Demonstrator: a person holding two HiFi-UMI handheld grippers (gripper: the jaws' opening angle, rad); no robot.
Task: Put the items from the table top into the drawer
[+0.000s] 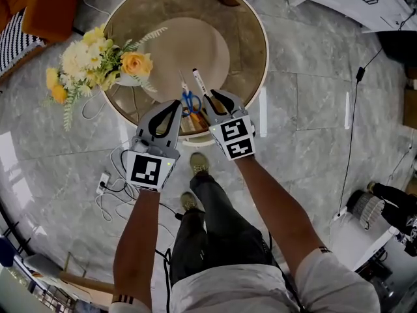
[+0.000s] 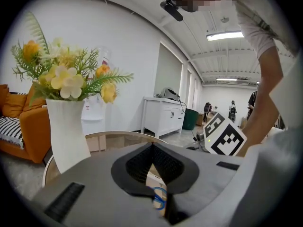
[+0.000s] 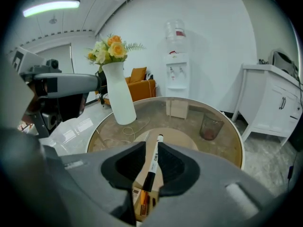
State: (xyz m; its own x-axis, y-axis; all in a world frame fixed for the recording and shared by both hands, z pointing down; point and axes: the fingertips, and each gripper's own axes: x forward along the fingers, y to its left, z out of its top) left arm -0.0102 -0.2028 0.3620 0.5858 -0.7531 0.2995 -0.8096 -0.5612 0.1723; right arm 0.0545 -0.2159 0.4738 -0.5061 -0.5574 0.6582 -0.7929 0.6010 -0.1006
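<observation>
Round glass table (image 1: pixel 251 51), slim white marker (image 3: pixel 154 157), ribbed right gripper (image 3: pixel 151 144)

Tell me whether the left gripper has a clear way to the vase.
Probably yes: nothing stands between the left gripper and the vase to its left, though its shut jaws must open first.

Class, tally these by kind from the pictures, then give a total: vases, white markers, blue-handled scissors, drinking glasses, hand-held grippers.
vase, holding flowers: 1
white marker, between the right gripper's jaws: 1
blue-handled scissors, in the open drawer: 1
drinking glass, at the table's far side: 1
grippers, the left gripper and the right gripper: 2
Total: 6
</observation>
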